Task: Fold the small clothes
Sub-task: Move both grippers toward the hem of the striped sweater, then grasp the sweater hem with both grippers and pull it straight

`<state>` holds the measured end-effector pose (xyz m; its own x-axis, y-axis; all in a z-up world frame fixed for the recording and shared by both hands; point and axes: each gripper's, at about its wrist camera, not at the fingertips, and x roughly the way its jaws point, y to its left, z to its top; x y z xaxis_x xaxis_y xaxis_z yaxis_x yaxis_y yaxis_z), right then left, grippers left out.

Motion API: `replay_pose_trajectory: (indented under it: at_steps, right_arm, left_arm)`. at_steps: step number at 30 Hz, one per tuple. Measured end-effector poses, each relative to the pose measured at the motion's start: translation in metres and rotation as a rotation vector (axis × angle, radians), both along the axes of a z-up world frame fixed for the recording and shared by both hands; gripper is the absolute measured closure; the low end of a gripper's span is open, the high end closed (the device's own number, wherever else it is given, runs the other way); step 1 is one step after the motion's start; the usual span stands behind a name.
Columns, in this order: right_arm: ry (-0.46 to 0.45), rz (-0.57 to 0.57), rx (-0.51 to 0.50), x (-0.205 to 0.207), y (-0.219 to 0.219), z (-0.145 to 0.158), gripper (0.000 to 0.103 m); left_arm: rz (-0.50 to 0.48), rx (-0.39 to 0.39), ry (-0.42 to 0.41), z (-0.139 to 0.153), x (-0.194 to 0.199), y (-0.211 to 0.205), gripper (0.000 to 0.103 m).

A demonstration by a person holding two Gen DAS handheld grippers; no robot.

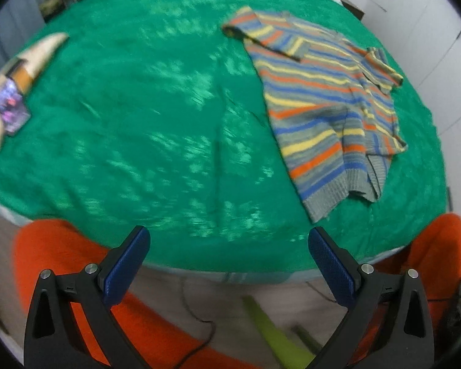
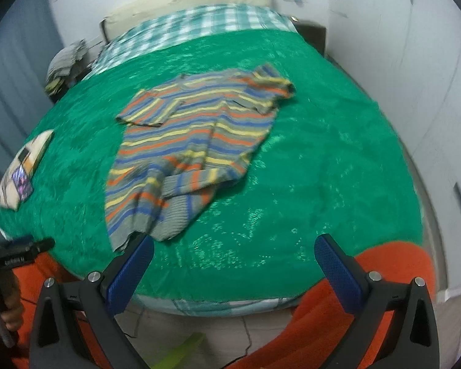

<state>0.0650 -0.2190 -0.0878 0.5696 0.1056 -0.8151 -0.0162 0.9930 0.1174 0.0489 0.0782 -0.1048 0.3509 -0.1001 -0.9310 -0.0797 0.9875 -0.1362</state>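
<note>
A small striped sweater (image 1: 325, 101) in grey, blue, yellow and orange lies spread on the green bedspread (image 1: 138, 117), with its sleeves folded in and its hem rumpled. In the right wrist view the sweater (image 2: 193, 141) lies at centre left. My left gripper (image 1: 229, 243) is open and empty, held over the bed's near edge, to the left of the sweater's hem. My right gripper (image 2: 233, 252) is open and empty, near the bed's front edge, with its left finger (image 2: 132, 273) just below the sweater's hem.
A cream pillow with a phone on it (image 1: 12, 98) lies at the bed's left edge; it also shows in the right wrist view (image 2: 21, 172). A checked sheet (image 2: 193, 27) covers the bed's far end. A heap of clothes (image 2: 64, 67) sits at the back left. My legs in orange trousers (image 1: 61, 264) stand at the bed's front.
</note>
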Motion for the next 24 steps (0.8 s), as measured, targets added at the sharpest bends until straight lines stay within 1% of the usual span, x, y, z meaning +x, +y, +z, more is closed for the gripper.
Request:
replay_pose_trajectory:
  at_steps: [3,4,5,6,7,8,9,10,11,12,13,14,16,18,19,20,21,22,24]
  right_arm:
    - [0.057,0.017,0.083,0.025,-0.003,-0.022,0.0]
    - [0.081,0.029,0.127,0.034,-0.001,-0.03,0.0]
    - [0.101,0.041,0.176,0.042,0.001,-0.038,0.001]
    - [0.127,0.053,0.235,0.051,0.004,-0.046,0.005]
    - [0.153,0.056,0.307,0.063,0.008,-0.056,0.011]
    - [0.177,0.047,0.391,0.081,0.011,-0.069,0.014]
    - [0.19,0.031,0.412,0.09,0.011,-0.078,0.022]
    - [0.208,-0.028,0.444,0.107,0.011,-0.092,0.033]
    - [0.213,-0.055,0.471,0.116,0.009,-0.101,0.042]
    - [0.215,-0.069,0.496,0.126,0.008,-0.109,0.072]
    - [0.217,-0.083,0.504,0.134,0.006,-0.117,0.088]
    - [0.234,-0.102,0.509,0.138,0.002,-0.123,0.095]
    - [0.257,-0.101,0.587,0.133,-0.01,-0.118,0.095]
    - [0.246,-0.055,0.584,0.119,-0.03,-0.098,0.095]
    - [0.24,-0.034,0.563,0.112,-0.043,-0.086,0.095]
    - [0.231,-0.03,0.508,0.102,-0.062,-0.073,0.095]
    - [0.229,-0.037,0.475,0.099,-0.074,-0.065,0.096]
    - [0.236,-0.054,0.413,0.094,-0.09,-0.06,0.096]
    - [0.255,-0.077,0.353,0.096,-0.105,-0.063,0.095]
  left_arm:
    - [-0.054,-0.104,0.021,-0.019,0.014,-0.018,0.0]
    - [-0.081,-0.12,0.024,-0.027,0.021,-0.028,0.001]
    - [-0.09,-0.119,0.026,-0.032,0.028,-0.036,0.001]
    - [-0.09,-0.114,0.021,-0.036,0.035,-0.041,0.002]
    - [-0.087,-0.107,0.011,-0.041,0.041,-0.045,0.002]
    - [-0.084,-0.103,0.005,-0.046,0.049,-0.05,0.002]
    - [-0.081,-0.108,0.004,-0.049,0.054,-0.052,0.007]
    - [-0.08,-0.123,0.004,-0.052,0.058,-0.055,0.02]
    - [-0.083,-0.15,0.009,-0.055,0.063,-0.057,0.031]
    - [-0.085,-0.166,0.015,-0.058,0.065,-0.059,0.055]
    - [-0.089,-0.178,0.019,-0.06,0.067,-0.059,0.092]
    - [-0.095,-0.204,0.025,-0.06,0.068,-0.059,0.1]
    - [-0.091,-0.248,0.006,-0.052,0.064,-0.048,0.1]
    - [-0.096,-0.265,-0.035,-0.035,0.057,-0.03,0.1]
    - [-0.102,-0.258,-0.052,-0.026,0.054,-0.021,0.1]
    - [-0.107,-0.244,-0.061,-0.022,0.052,-0.016,0.1]
    - [-0.114,-0.215,-0.067,-0.018,0.051,-0.012,0.1]
    - [-0.126,-0.194,-0.065,-0.019,0.051,-0.011,0.1]
    - [-0.156,-0.16,-0.043,-0.027,0.054,-0.017,0.1]
